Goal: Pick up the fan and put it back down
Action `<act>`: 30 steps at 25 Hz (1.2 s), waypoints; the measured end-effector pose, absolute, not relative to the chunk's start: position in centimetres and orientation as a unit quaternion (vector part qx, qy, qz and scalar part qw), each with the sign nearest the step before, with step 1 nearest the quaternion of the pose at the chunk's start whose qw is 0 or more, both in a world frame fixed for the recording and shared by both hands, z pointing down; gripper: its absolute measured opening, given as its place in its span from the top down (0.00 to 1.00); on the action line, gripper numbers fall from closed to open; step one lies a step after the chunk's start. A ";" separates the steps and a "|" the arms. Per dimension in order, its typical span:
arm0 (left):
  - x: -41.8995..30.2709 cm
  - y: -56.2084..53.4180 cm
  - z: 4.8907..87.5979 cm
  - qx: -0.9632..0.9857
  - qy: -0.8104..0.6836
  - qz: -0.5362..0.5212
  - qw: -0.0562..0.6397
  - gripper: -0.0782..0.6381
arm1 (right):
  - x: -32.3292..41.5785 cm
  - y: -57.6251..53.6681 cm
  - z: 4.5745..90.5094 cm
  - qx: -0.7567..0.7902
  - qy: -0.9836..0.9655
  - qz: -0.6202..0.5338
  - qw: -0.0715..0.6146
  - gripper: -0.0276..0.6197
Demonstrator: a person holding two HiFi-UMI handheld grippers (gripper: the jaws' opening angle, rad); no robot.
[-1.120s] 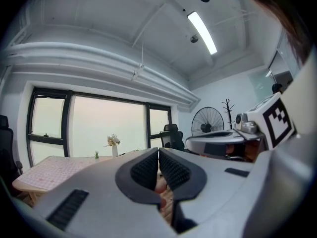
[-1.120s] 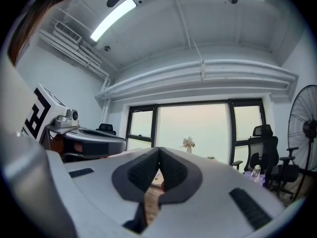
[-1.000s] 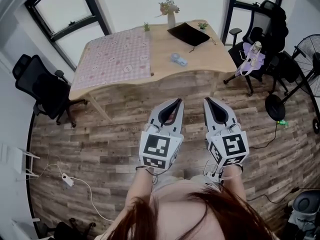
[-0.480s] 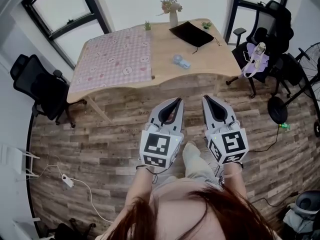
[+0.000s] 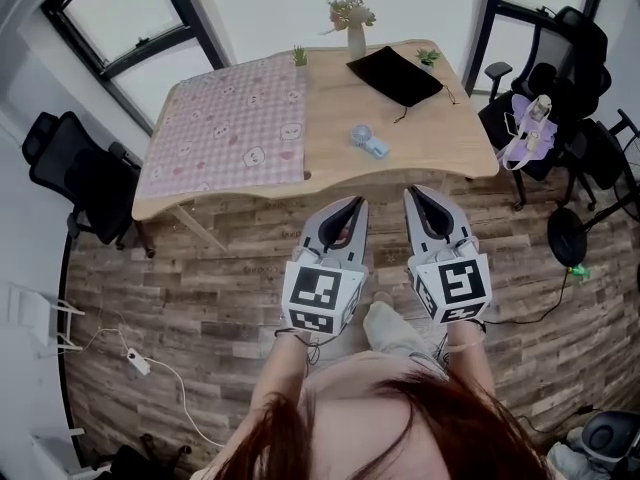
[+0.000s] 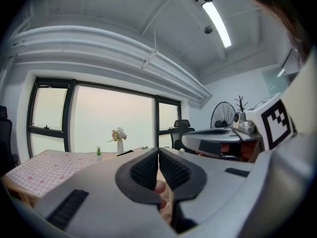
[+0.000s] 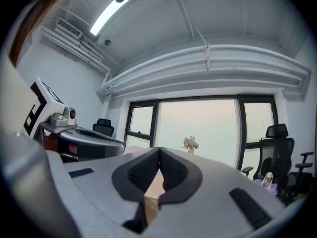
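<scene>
Both grippers are empty. Left gripper: jaws pressed together, nothing between them. Right gripper: same, pads meeting at the tips. Both are held level just short of the table's near edge. The fan, a small pale-blue handheld one by the look of it, lies flat on the table's bare wood near its middle, well apart from both grippers.

Risks:
- The jaws need opening before they reach the table, or they just shove the fan across the wood.
- The fan lies low, so a level approach probably skates over it or clips the table edge. A downward tilt looks needed.
- With a round head and thin handle, a pinch on the head could slip or twist.
- A pedestal fan's base stands right of the table, so grabbing the wrong fan is possible.

Surface: light wooden table with a pink patterned cloth on its left half. A black pouch and a flower vase sit toward its far edge.

Room: wood-plank floor, a black office chair left of the table and more chairs to its right. Windows are behind it.
</scene>
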State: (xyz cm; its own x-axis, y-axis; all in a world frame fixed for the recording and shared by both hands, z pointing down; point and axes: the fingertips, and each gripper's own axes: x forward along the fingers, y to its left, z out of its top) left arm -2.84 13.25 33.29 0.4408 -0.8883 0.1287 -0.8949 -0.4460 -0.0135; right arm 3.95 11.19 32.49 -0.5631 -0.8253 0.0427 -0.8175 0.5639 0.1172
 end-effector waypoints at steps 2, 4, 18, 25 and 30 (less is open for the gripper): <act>-2.6 11.4 33.7 0.846 -0.529 0.056 0.032 0.87 | 4.0 9.3 33.0 0.460 -0.885 -0.039 0.050 0.96; -2.4 9.5 34.0 0.843 -0.533 0.054 0.035 0.87 | 4.2 7.4 33.5 0.454 -0.889 -0.037 0.055 0.96; -1.7 -0.7 36.4 0.817 -0.572 0.044 0.061 0.87 | 4.1 -3.6 37.8 0.402 -0.909 -0.028 0.108 0.96; -1.9 -3.4 38.0 0.814 -0.574 0.050 0.071 0.87 | 3.3 -7.0 40.5 0.383 -0.914 -0.016 0.133 0.92; -3.1 -5.1 38.6 0.814 -0.573 0.051 0.078 0.87 | 2.1 -9.4 42.8 0.370 -0.915 -0.010 0.160 0.87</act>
State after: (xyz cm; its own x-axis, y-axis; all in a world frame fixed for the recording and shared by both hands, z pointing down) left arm -3.11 -5.11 38.59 0.3384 -0.9251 0.1722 -0.9410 -0.3316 0.0676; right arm 2.06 -9.37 42.82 -0.6743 -0.6807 0.2865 -0.6745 0.7256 0.1365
